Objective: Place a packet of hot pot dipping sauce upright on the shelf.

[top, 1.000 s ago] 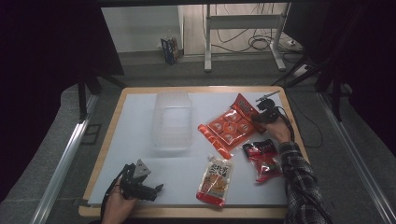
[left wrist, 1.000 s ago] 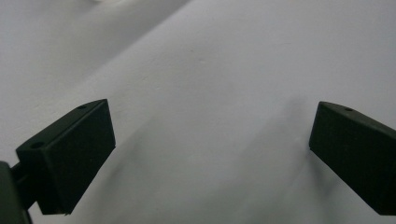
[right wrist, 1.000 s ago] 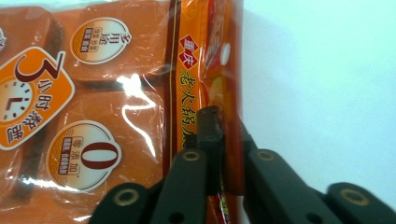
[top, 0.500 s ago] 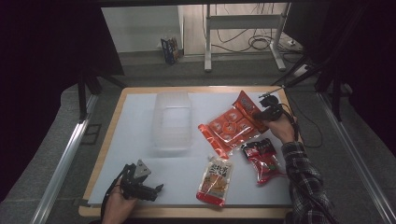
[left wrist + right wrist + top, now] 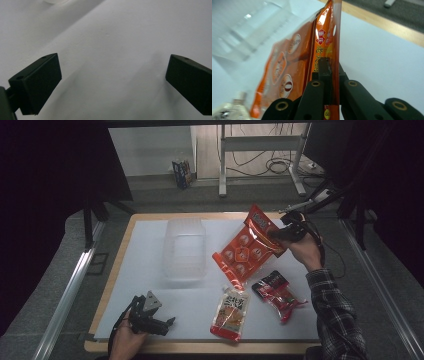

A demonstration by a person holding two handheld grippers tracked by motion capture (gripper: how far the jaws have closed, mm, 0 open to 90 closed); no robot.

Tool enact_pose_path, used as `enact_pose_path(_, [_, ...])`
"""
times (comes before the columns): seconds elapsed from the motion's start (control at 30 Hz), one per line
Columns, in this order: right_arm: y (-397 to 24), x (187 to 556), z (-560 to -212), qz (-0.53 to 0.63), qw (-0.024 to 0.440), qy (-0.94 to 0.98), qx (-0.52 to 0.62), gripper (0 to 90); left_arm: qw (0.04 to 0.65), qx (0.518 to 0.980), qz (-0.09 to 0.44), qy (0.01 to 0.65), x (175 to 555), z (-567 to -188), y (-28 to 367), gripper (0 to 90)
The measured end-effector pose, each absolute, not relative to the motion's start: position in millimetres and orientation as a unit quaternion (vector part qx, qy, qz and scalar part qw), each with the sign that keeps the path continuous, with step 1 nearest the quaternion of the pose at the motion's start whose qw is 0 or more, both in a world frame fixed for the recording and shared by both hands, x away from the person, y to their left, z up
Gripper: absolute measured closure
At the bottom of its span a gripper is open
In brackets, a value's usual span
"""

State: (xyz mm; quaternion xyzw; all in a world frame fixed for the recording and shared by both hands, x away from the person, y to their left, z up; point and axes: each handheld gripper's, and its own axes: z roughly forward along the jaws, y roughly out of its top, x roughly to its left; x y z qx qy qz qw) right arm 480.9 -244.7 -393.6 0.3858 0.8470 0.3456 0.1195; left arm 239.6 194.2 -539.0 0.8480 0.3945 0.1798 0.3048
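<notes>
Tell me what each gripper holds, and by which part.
The right gripper pinches the big orange snack bag by its edge near one end. The left gripper holds nothing, jaws open.

Three snack packets [image 5: 246,251], one clear container [image 5: 185,248]

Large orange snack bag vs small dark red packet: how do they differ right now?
The large orange snack bag is pinched at its edge by the right gripper and hangs tilted with one end raised; the small dark red packet lies flat on the white table sheet, untouched. The orange bag is clearly bigger and brighter; the red packet is darker, with black at one end. Both are sealed, printed foil-type pouches.
</notes>
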Motion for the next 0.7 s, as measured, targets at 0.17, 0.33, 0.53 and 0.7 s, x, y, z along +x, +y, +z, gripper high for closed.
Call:
enact_pose_path(0.17, [-229,469,-372,0.360,0.115,0.849,0.369,88.7,0.305,0.848,0.181,0.393,239,-539,194,0.4])
enact_pose_path(0.33, [-213,460,-354,0.375,0.103,0.850,0.356,88.7,0.304,0.849,0.183,0.393,239,-538,194,0.4])
enact_pose_path(0.53, [-186,449,-336,0.385,0.098,0.856,0.330,88.8,0.305,0.848,0.185,0.392,239,-538,194,0.4])
enact_pose_path(0.7, [-166,442,-323,0.394,0.104,0.859,0.311,88.9,0.306,0.848,0.187,0.391,239,-538,194,0.4])
